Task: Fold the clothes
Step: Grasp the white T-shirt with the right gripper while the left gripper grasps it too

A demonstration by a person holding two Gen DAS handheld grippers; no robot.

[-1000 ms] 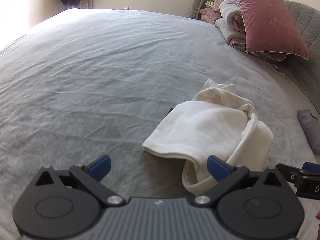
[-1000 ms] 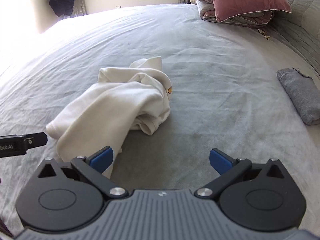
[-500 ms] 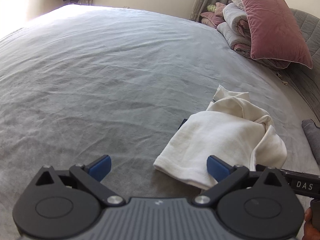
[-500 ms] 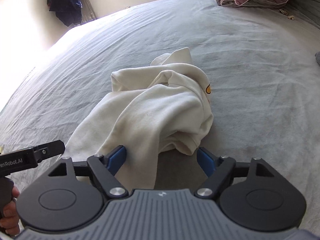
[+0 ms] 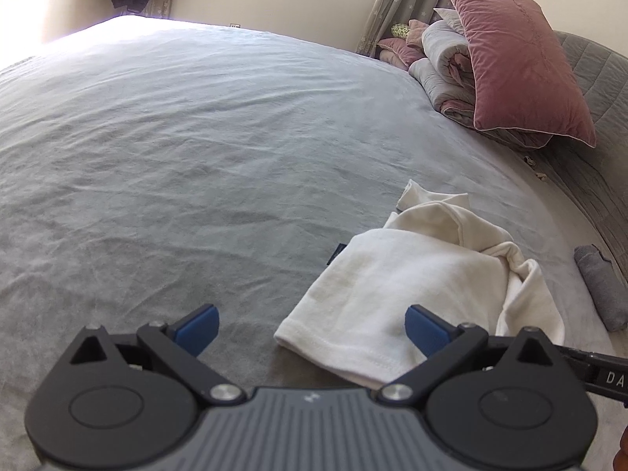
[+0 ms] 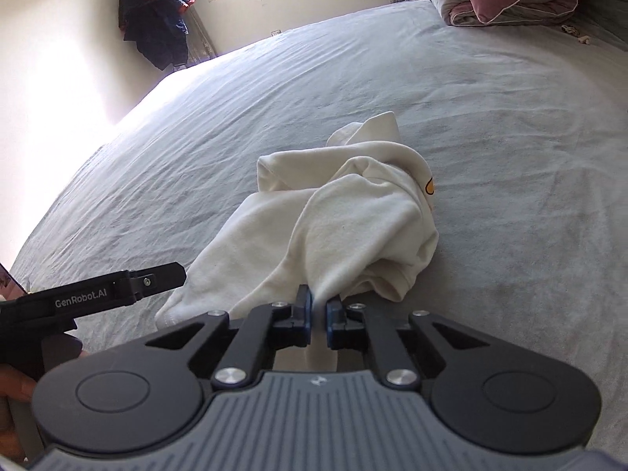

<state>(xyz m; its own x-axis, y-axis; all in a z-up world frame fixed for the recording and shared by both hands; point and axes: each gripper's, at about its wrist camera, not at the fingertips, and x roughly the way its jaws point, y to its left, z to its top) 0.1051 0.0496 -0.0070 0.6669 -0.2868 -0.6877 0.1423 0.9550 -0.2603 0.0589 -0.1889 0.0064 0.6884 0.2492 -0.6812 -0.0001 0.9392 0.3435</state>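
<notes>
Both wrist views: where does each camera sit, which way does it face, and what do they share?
Left wrist: on the left tongs, facing down across the grey bed; jaws open, its right pad over the white garment.
Right wrist: on the right tongs, jaws closing on the white garment's fabric; the left tongs and a hand show at left.
Shared: garment, bed, pink pillow.

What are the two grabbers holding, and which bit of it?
The right gripper is closing on the near edge of the crumpled white garment, the cloth pinched between its blue pads. The left gripper is open and holds nothing.
</notes>
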